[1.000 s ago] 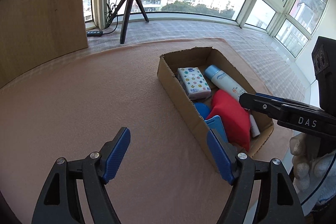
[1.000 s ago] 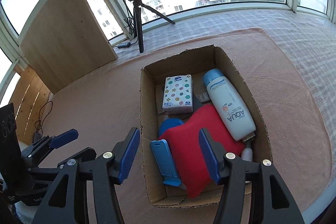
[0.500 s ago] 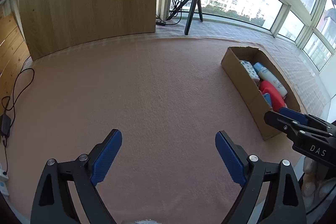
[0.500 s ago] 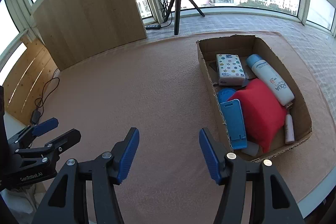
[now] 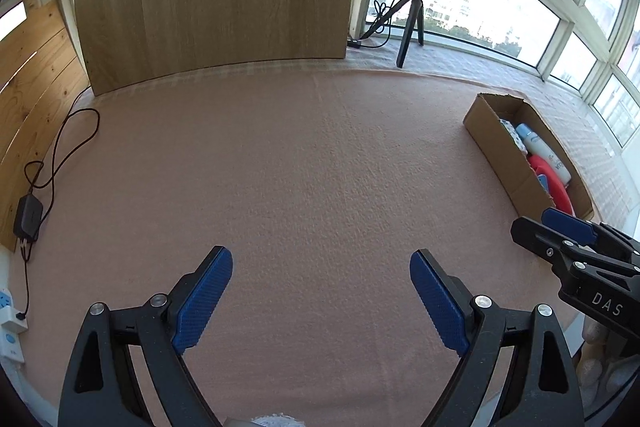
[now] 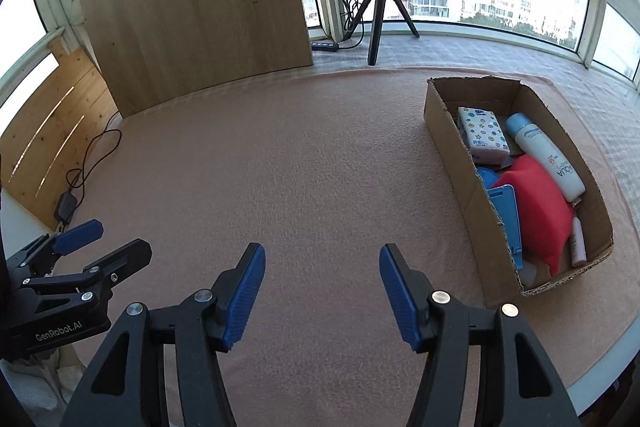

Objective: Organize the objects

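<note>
Both grippers empty, jaws apart.
Box (image 6: 472, 203) lies right of right gripper (image 6: 322, 291) (the nearer); left gripper (image 5: 320, 301) farther.

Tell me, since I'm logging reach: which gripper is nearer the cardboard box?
Right. The right gripper sits just left of the cardboard box; the left gripper is farther left.

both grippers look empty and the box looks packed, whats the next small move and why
Probably just hold both clear. The left gripper and right gripper are open and empty over bare cloth; the tissue pack, bottle and red item already lie in the cardboard box.
</note>
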A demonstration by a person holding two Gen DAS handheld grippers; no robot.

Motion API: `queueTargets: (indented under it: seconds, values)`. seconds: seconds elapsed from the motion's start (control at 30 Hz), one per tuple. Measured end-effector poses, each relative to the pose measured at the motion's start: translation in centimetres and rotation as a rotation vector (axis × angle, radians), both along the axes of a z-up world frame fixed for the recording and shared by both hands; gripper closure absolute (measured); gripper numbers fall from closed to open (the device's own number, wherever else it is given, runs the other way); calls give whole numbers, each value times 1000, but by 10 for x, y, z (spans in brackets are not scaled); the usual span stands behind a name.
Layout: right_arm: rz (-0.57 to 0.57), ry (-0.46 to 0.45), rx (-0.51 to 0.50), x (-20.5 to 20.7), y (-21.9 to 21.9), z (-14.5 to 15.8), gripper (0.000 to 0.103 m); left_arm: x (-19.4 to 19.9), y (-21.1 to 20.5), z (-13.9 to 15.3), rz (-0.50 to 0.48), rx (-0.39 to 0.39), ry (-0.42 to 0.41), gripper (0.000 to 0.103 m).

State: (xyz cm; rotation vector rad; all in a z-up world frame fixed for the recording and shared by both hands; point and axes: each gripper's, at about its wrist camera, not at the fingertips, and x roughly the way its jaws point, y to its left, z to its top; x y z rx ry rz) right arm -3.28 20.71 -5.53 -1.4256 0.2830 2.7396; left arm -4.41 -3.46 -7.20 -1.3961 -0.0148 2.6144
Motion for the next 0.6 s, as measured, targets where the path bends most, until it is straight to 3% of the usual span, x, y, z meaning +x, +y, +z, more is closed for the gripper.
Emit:
queueTargets:
  seconds: [0.27,0.6]
  values:
    - [61,0,29,-5,-8,6,47,-4,6,2,42,-1,7,10]
    - [64,6,33,-2,13,7,47,0,25,5,68,2,13,10]
